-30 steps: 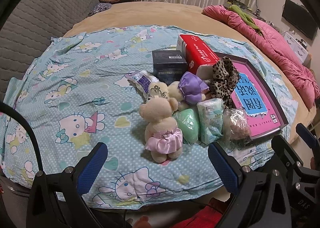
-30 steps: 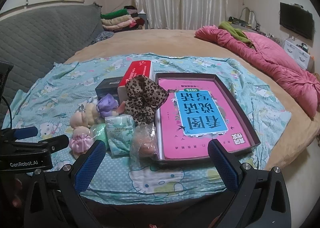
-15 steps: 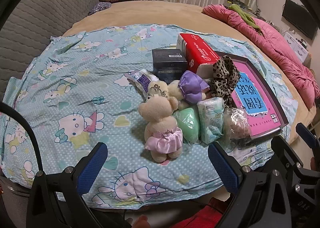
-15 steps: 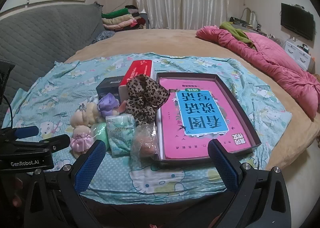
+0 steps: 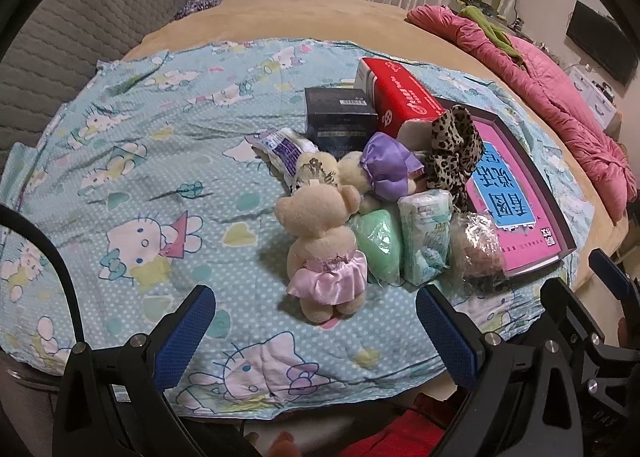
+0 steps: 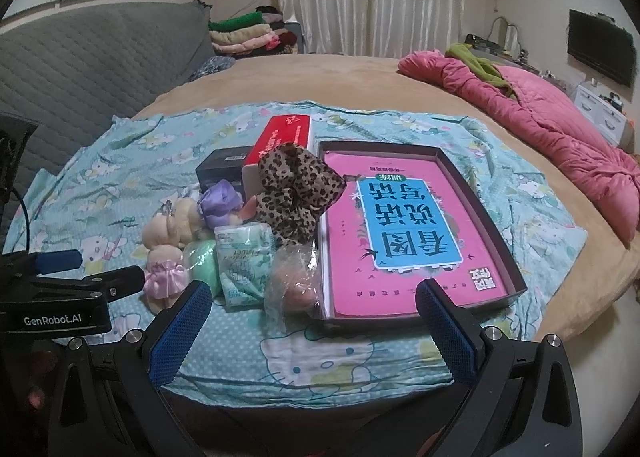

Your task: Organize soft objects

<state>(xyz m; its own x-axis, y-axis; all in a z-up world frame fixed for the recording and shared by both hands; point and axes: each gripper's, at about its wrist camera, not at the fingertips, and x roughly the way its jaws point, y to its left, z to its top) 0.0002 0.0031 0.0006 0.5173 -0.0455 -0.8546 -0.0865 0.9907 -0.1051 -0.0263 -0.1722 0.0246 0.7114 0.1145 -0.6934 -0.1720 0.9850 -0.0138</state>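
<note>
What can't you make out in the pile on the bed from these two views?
- Clear bag, both views: crinkled plastic blurs its contents.
- Second bear, left wrist: front teddy bear covers its body.
- Black box, right wrist: purple cloth and red box hide its sides.

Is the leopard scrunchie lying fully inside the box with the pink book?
No, the leopard scrunchie sits outside the box, against its left wall beside the red carton.
</note>
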